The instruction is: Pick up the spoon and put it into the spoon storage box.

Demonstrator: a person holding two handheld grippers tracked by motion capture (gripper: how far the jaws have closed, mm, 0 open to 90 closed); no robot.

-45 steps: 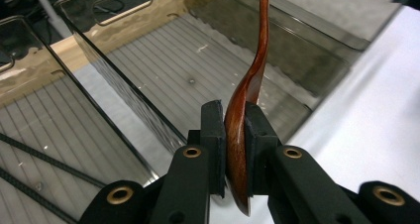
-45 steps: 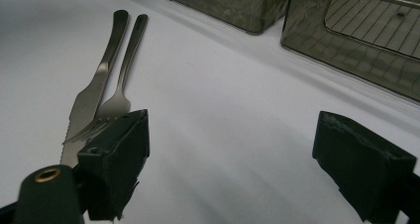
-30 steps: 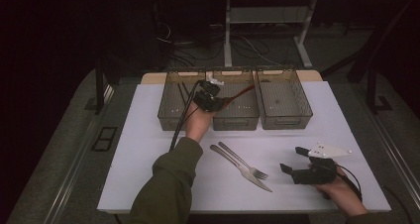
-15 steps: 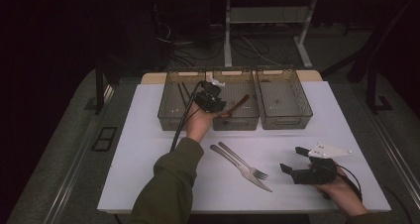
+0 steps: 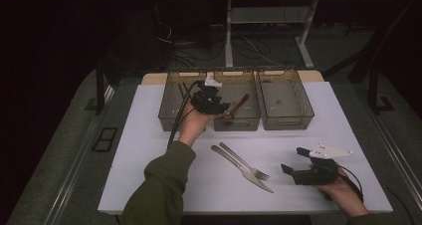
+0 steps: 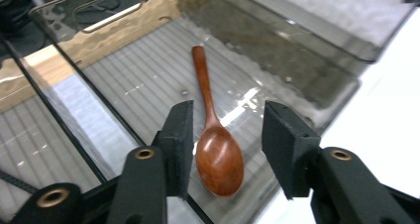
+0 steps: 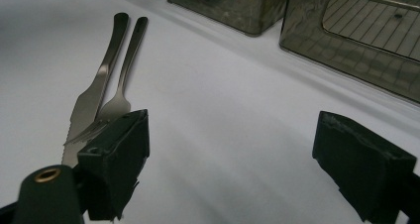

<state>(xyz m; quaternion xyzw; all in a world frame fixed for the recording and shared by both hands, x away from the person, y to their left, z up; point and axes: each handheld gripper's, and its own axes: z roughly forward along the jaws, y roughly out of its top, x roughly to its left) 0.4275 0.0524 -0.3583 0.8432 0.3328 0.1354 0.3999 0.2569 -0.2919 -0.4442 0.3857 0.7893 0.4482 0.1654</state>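
Observation:
A brown wooden spoon [image 6: 218, 157] lies in the middle clear bin [image 5: 236, 123], bowl toward the front wall and handle pointing to the back. My left gripper [image 6: 228, 120] hovers over it. Its jaws have just been opening and stand on either side of the spoon's bowl without pressing on it. In the high view the left gripper [image 5: 221, 108] is at the bin's front left corner, with the spoon [image 5: 240, 104] beside it. My right gripper [image 5: 293, 160] rests open at the table's front right, nothing between its pads [image 7: 119, 149].
A metal knife [image 5: 244, 169] and fork [image 5: 246, 163] lie side by side on the white table, left of the right gripper. Clear bins stand left [image 5: 171, 120] and right [image 5: 286, 120] of the middle one. The knife [image 7: 94, 92] and fork [image 7: 126, 70] are close to the right gripper's left jaw.
The left gripper's jaws have spread apart and let go of the spoon, which now rests in the middle bin. The left hand has drawn slightly up. The right hand has kept still.

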